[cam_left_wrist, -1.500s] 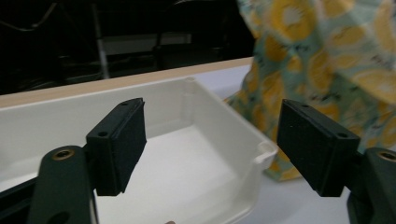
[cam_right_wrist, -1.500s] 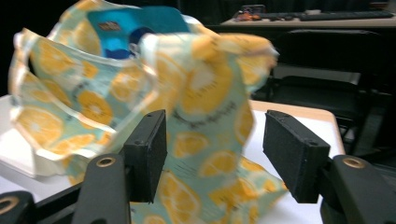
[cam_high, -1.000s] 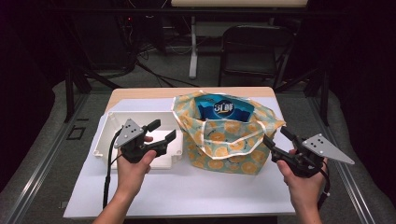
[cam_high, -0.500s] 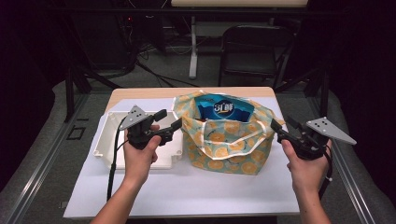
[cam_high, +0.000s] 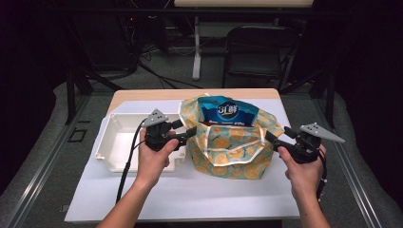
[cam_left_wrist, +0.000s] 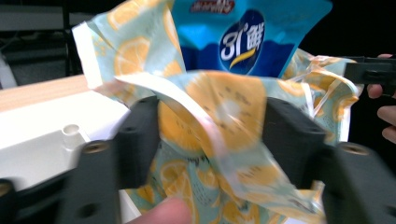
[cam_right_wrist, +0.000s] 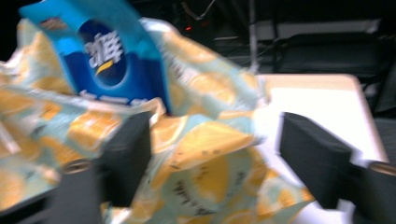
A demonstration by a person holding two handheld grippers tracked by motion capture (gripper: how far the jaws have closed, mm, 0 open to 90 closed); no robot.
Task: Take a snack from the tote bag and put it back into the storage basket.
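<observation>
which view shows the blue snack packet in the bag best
The left gripper view: the glossy blue snack packet rises sharp above the orange-print fabric bag. The right gripper view blurs it; the high view shows it small.

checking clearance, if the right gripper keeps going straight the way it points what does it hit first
Most likely the lemon-print bag: the right gripper points at its side, fabric already between the open jaws. Depth is blurred.
</observation>
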